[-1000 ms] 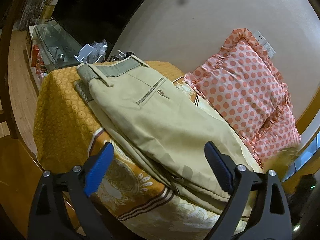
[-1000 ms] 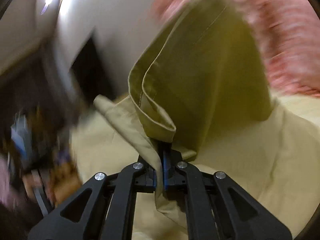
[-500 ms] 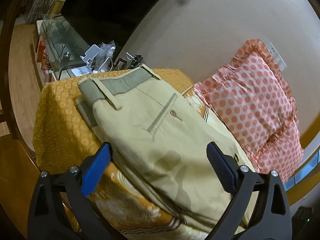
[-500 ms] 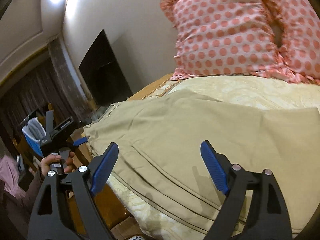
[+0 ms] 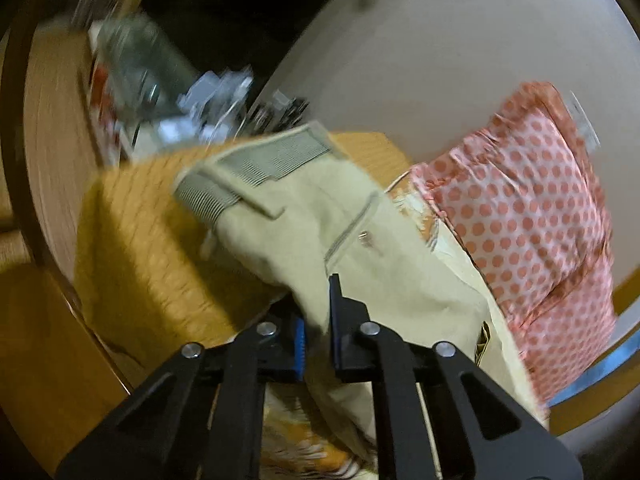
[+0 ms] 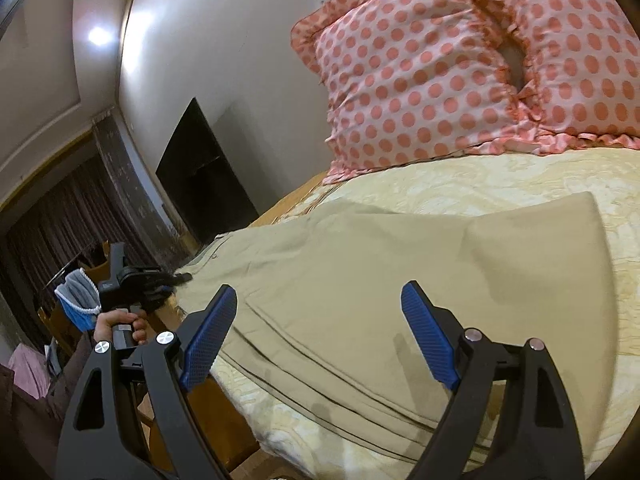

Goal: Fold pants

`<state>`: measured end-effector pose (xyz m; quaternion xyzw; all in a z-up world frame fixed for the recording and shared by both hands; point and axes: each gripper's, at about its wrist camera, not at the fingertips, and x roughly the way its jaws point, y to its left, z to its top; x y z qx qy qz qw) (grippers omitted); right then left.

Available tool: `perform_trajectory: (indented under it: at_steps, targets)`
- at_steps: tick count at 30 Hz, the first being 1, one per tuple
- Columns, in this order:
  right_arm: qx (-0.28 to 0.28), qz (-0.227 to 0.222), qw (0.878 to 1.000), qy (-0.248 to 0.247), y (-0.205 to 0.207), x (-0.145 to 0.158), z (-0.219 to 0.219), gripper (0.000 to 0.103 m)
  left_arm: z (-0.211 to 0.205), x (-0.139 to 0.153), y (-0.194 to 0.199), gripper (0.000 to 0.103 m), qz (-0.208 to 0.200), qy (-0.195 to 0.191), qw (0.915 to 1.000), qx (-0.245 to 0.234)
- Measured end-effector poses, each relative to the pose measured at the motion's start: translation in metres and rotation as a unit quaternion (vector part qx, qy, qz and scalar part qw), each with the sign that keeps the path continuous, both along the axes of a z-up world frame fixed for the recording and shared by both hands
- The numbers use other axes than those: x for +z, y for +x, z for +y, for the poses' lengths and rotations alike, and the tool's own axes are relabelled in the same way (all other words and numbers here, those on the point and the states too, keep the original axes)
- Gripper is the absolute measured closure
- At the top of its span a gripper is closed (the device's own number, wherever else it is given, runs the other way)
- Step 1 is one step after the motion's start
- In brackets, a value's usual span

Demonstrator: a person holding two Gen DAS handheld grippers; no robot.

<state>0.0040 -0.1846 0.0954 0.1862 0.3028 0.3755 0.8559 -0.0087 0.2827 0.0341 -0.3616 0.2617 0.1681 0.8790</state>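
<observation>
Beige pants (image 5: 360, 264) lie folded lengthwise on a yellow patterned bedspread (image 5: 140, 240); the grey-lined waistband (image 5: 256, 168) is at the far end. My left gripper (image 5: 318, 340) is shut on the near edge of the pants below the back pocket, and the cloth bunches between its blue pads. In the right wrist view the pants (image 6: 400, 264) lie flat with the legs doubled back over them. My right gripper (image 6: 320, 340) is open and empty, hovering above the near edge. The left gripper (image 6: 132, 280) shows there at the waist end.
A pink polka-dot pillow (image 6: 460, 64) leans on the wall at the head of the bed, also in the left wrist view (image 5: 532, 208). A glass cabinet with clutter (image 5: 160, 92) stands past the bed's end. The bed edge (image 6: 224, 420) drops off in front of my right gripper.
My left gripper moved forward and closed on the pants' edge. My right gripper, shut on the pant leg hem a second ago, let it go onto the pants and now stays open.
</observation>
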Motion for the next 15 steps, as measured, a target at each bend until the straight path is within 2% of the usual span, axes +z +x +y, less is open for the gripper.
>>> perform_trajectory:
  at_steps: [3, 5, 6, 8, 9, 10, 12, 14, 15]
  targets:
    - [-0.03, -0.005, 1.0, 0.006, 0.0, 0.002, -0.021, 0.017, -0.03, 0.041, 0.015, 0.096, -0.03, 0.055, 0.9972, -0.041]
    - [-0.052, -0.007, 0.999, 0.009, 0.0, 0.004, -0.036, 0.017, -0.074, 0.078, 0.03, 0.096, -0.059, 0.116, 0.9868, -0.097]
    - [-0.069, -0.008, 0.998, 0.012, 0.0, 0.006, -0.046, 0.017, -0.099, 0.093, 0.037, 0.096, -0.071, 0.145, 0.9783, -0.13]
    - [-0.103, -0.001, 0.994, 0.022, 0.0, 0.007, -0.068, 0.014, -0.165, 0.116, 0.045, 0.095, -0.103, 0.208, 0.9477, -0.219]
    - [-0.126, 0.007, 0.991, 0.033, 0.001, 0.006, -0.083, 0.014, -0.205, 0.122, 0.047, 0.095, -0.117, 0.238, 0.9245, -0.274]
    - [-0.138, 0.013, 0.99, 0.038, 0.002, 0.005, -0.09, 0.014, -0.233, 0.121, 0.047, 0.094, -0.123, 0.253, 0.9064, -0.315]
    - [-0.178, 0.038, 0.982, 0.058, 0.004, -0.001, -0.116, 0.014, -0.299, 0.103, 0.048, 0.093, -0.114, 0.261, 0.86, -0.423]
    - [-0.202, 0.07, 0.973, 0.083, 0.008, -0.011, -0.137, 0.014, -0.342, 0.075, 0.05, 0.092, -0.085, 0.264, 0.8243, -0.493]
    - [-0.21, 0.087, 0.969, 0.1, 0.01, -0.016, -0.146, 0.014, -0.366, 0.053, 0.05, 0.092, -0.06, 0.268, 0.7999, -0.534]
